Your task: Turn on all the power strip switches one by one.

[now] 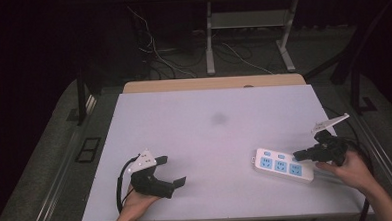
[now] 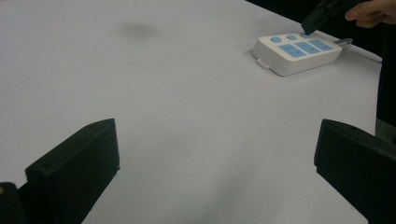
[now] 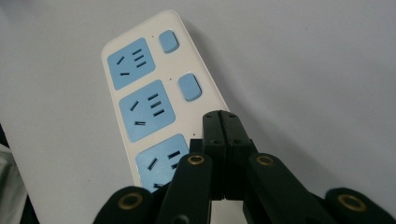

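A white power strip (image 1: 280, 166) with three blue sockets and blue switches lies flat near the table's front right (image 2: 296, 53). My right gripper (image 1: 297, 155) is shut, its two jaws pressed together with nothing between them. Its tip (image 3: 221, 116) hangs over the strip's switch row (image 3: 149, 98), beside the socket nearest the cable end. That socket's switch is hidden under the tip, and I cannot tell whether the tip touches it. My left gripper (image 1: 171, 170) rests at the table's front left, open and empty (image 2: 217, 140), pointing toward the strip.
The white table top (image 1: 210, 140) has a faint dark smudge (image 1: 218, 118) in its middle. The strip's cable (image 2: 348, 43) runs off toward the right edge. Beyond the far edge stand a desk frame (image 1: 210, 45) and loose floor cables (image 1: 156, 52).
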Action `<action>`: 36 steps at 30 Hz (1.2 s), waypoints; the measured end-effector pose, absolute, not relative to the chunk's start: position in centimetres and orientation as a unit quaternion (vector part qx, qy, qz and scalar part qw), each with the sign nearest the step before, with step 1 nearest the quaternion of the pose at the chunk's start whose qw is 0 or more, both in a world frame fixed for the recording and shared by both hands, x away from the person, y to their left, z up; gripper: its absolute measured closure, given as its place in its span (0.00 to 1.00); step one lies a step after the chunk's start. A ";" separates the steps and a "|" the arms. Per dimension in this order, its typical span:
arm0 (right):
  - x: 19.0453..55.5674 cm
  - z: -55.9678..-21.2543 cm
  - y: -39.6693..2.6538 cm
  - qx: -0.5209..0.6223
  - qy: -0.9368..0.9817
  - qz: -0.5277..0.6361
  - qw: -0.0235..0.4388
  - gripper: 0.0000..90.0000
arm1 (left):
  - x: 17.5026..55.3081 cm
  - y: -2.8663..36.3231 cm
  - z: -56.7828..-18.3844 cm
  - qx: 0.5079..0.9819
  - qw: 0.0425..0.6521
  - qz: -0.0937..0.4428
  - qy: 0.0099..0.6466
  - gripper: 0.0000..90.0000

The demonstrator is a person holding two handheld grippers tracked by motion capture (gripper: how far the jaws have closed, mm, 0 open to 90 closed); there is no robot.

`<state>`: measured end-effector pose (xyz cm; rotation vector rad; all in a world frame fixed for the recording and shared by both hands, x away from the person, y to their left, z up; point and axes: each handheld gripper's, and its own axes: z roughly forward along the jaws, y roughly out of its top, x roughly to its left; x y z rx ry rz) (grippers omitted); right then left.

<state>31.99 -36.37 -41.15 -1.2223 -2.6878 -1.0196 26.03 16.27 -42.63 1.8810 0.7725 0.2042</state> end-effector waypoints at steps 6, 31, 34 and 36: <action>32.0 -41.2 -36.3 -0.392 -0.861 -0.324 0.006 1.00 | 26.1 16.2 -42.7 0.786 0.521 0.084 0.322 0.00; 31.4 -41.8 -36.3 -0.382 -0.860 -0.338 -0.010 1.00 | 26.1 16.2 -42.7 0.789 0.518 0.084 0.320 0.00; 31.3 -41.8 -36.2 -0.379 -0.861 -0.339 -0.016 1.00 | 26.1 16.2 -42.7 0.789 0.518 0.084 0.320 0.00; 31.3 -41.8 -36.1 -0.376 -0.863 -0.339 -0.012 1.00 | 26.1 16.2 -42.7 0.788 0.518 0.084 0.321 0.00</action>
